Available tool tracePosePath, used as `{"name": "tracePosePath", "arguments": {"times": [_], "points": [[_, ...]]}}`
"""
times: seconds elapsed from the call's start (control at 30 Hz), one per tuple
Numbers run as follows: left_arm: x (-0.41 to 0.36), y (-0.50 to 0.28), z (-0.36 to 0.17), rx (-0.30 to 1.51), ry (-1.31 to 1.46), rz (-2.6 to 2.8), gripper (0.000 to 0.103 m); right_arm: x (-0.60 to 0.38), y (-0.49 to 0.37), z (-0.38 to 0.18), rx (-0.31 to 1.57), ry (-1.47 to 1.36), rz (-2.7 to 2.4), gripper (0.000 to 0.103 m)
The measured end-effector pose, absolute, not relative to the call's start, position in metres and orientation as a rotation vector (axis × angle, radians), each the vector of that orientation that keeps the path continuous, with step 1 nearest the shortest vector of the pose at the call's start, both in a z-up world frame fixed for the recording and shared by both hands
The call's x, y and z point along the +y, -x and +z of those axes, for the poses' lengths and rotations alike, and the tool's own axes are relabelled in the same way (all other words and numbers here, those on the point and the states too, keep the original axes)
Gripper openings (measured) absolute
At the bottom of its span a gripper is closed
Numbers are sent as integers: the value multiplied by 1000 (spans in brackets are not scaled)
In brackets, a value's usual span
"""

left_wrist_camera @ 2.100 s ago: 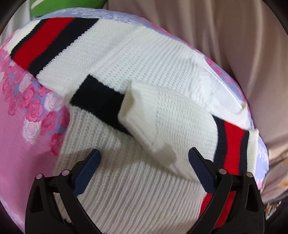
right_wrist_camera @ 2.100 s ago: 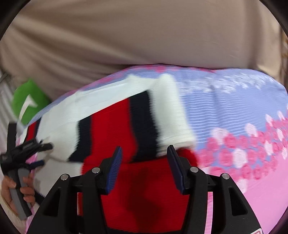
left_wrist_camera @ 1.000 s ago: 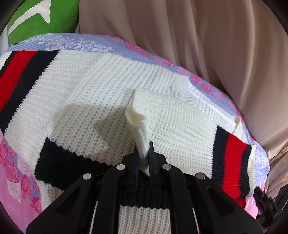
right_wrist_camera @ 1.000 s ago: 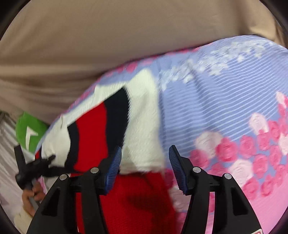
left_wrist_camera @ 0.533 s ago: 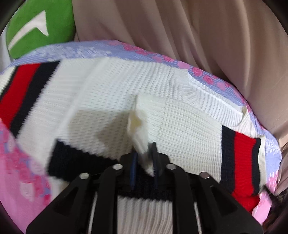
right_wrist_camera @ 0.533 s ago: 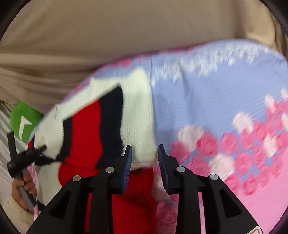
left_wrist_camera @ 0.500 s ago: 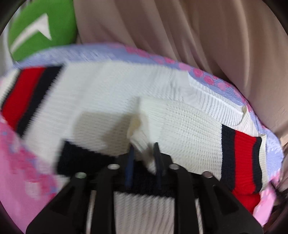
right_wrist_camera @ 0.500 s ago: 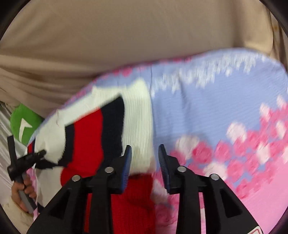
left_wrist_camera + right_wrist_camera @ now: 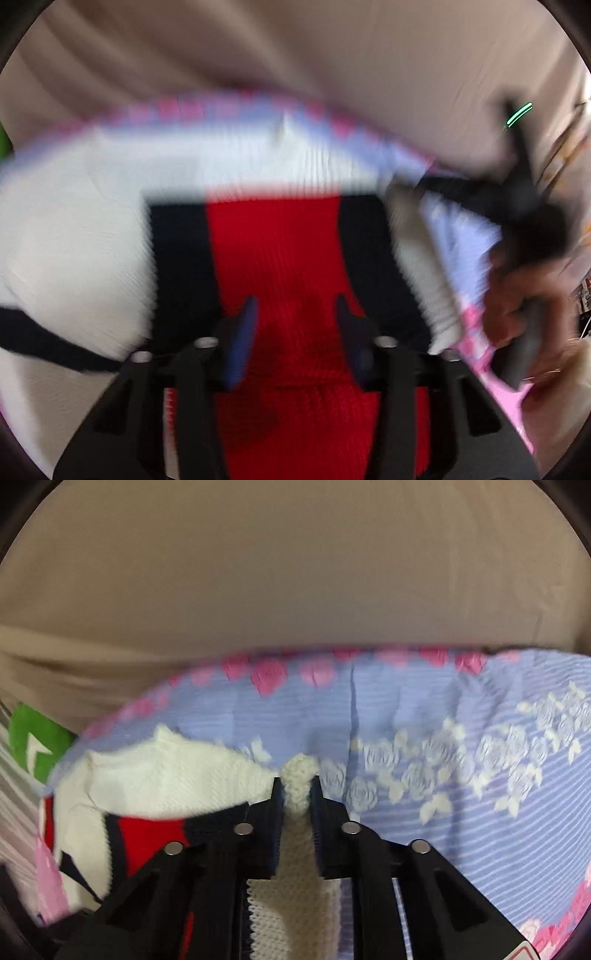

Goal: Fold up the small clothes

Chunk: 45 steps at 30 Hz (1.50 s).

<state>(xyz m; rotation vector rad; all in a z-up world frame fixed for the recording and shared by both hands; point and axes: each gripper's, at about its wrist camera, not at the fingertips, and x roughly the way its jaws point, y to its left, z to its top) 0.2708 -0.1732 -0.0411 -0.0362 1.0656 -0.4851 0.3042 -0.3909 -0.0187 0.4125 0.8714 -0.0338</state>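
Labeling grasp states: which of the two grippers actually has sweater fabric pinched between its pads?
The right gripper: a bunch of white knit is squeezed between its closing pads. The left gripper hovers over the red band, pads apart, nothing between them.

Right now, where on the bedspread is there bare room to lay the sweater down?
Bare bedspread lies right of the right claw, between the beige curtain and the pink rose border. The left side is crowded: the sweater covers it up to the green cushion.
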Motion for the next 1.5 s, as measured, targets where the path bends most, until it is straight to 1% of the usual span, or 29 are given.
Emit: {"name": "tracePosePath", "arguments": {"times": [0.03, 0.07, 0.1, 0.13, 0.17, 0.3, 0.37, 0.4, 0.43, 0.47, 0.5, 0.53, 0.67, 0.7, 0.73, 0.77, 0.8, 0.83, 0.87, 0.93, 1.0, 1.03, 1.1, 1.17, 1.2, 1.23, 1.3, 1.33, 1.5], "points": [[-172, -272, -50, 1068, 56, -465, 20, -397, -297, -10, 814, -430, -31, 11], [-169, -269, -51, 1041, 52, -459, 20, -401, -295, -9, 790, -435, -41, 10], [-170, -269, -52, 1042, 40, -456, 20, -404, -299, -17, 814, -420, -68, 9], [-171, -268, -52, 1040, 28, -446, 20, -405, -312, -44, 932, -383, -101, 9], [-174, -268, -52, 1039, 15, -439, 20, -405, -315, -51, 930, -374, -98, 9], [-173, -266, -50, 1047, 6, -432, 20, -409, -287, -10, 846, -492, -65, 11], [-162, -268, -44, 1077, 75, -440, 20, -401, -243, 12, 794, -452, -72, 26], [-147, -266, -37, 1074, 120, -446, 21, -398, -222, 13, 793, -441, -66, 46], [-130, -263, -28, 1048, 156, -450, 27, -392, -202, 11, 798, -430, -55, 56], [-107, -260, -16, 1012, 172, -423, 34, -383, -179, 3, 821, -403, -50, 56], [-91, -260, -11, 991, 179, -392, 50, -375, -169, -5, 842, -382, -53, 57], [-63, -262, -5, 964, 200, -330, 58, -369, -160, -14, 868, -367, -53, 57], [18, -288, -14, 994, 287, -138, 57, -355, -166, -52, 925, -507, 2, 58], [31, -297, -23, 1016, 298, -109, 53, -356, -169, -58, 924, -553, 1, 40], [39, -305, -33, 1047, 282, -85, 38, -356, -169, -60, 910, -589, -2, 20], [40, -308, -40, 1072, 257, -75, 32, -358, -165, -55, 869, -629, 2, 19], [39, -312, -47, 1085, 241, -77, 32, -359, -159, -47, 819, -635, -10, 14], [40, -310, -49, 1066, 230, -82, 32, -359, -148, -37, 781, -595, -50, 3], [37, -306, -49, 1047, 191, -82, 32, -360, -142, -37, 776, -552, -108, 0], [38, -300, -50, 1025, 172, -68, 32, -370, -142, -67, 894, -505, -226, 0], [41, -297, -48, 1022, 197, -61, 32, -378, -134, -72, 907, -553, -231, 0], [49, -295, -44, 1038, 245, -66, 32, -376, -131, -62, 919, -554, -255, 0], [63, -280, -32, 1018, 344, -93, 32, -354, -118, -18, 839, -474, -248, 0], [91, -270, -16, 944, 382, -69, 38, -325, -106, 15, 798, -395, -237, 9], [113, -263, -7, 915, 393, -42, 55, -309, -99, 26, 791, -371, -216, 14], [141, -257, 0, 889, 408, 1, 67, -290, -97, 33, 793, -350, -188, 20], [199, -249, 10, 850, 442, 77, 70, -246, -87, 42, 819, -284, -140, 32], [238, -250, 11, 852, 455, 135, 71, -217, -82, 42, 838, -242, -115, 35], [396, -274, -3, 856, 582, 333, 72, -117, -65, 26, 942, -182, 22, 40]]}}
